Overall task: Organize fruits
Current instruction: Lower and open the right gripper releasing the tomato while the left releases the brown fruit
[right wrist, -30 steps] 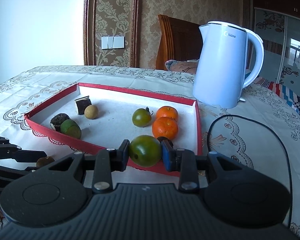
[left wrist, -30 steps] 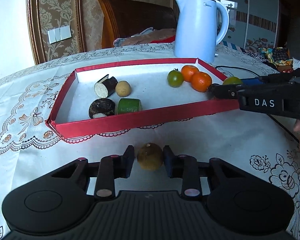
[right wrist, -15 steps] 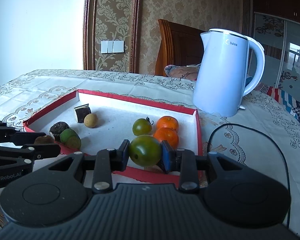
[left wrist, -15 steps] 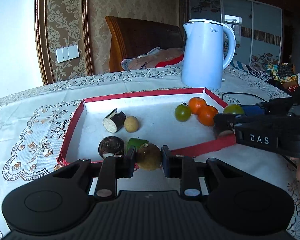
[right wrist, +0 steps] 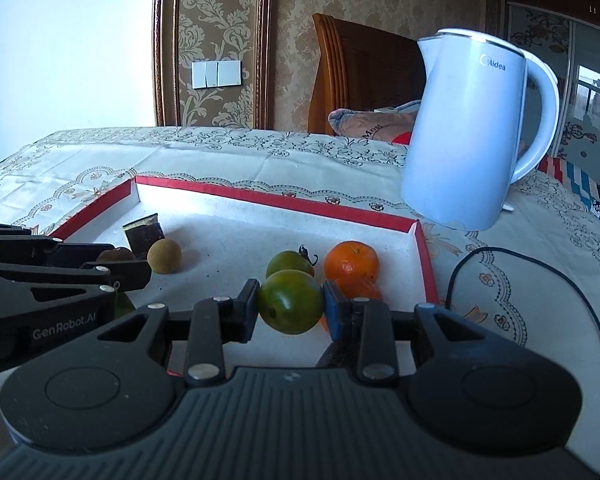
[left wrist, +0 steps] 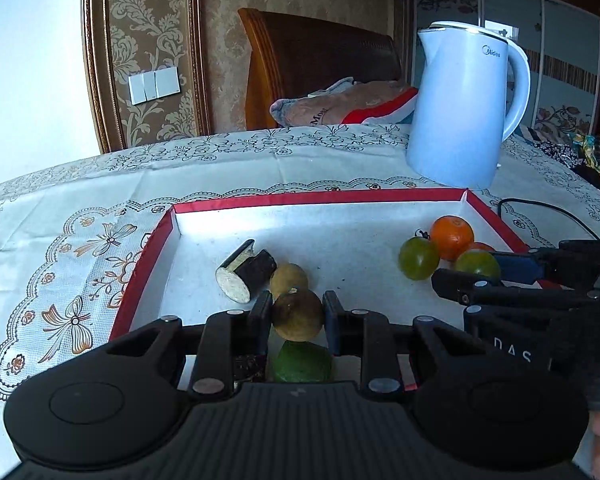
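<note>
While your left gripper (left wrist: 297, 316) hangs over the near left part of the red tray (left wrist: 320, 197), its two fingers are clenched on a round brown fruit (left wrist: 298, 314), which is held clear of the white tray floor. Directly under it in your left wrist view lies a green chunk (left wrist: 302, 366), with a dark piece (left wrist: 249, 367) just to its left, half hidden by the finger; your right wrist view shows almost nothing of either, since the left gripper body blocks them. Just beyond the brown fruit sits a small tan fruit (left wrist: 288, 278), and touching it on the left lies a dark cut cylinder (left wrist: 246, 274) with a pale face turned toward you.

Your right gripper (right wrist: 291, 307) is grasping a green tomato (right wrist: 291, 302) over the near right part of the tray. In your right wrist view the tomato covers most of one orange (right wrist: 358, 290) behind it, while a second orange (right wrist: 352, 266) and another green tomato (right wrist: 290, 264) with a stem stand farther in, all close together. Your left wrist view shows that cluster from the side, with the held tomato (left wrist: 478, 264) near the other fruits; whether it touches them you cannot tell.

Beyond the far right corner of the tray stands a pale blue kettle (right wrist: 466, 132) on the patterned tablecloth (left wrist: 80, 208). Only your right wrist view shows the full loop of the black cord (right wrist: 580, 304) lying to the right of the tray.
</note>
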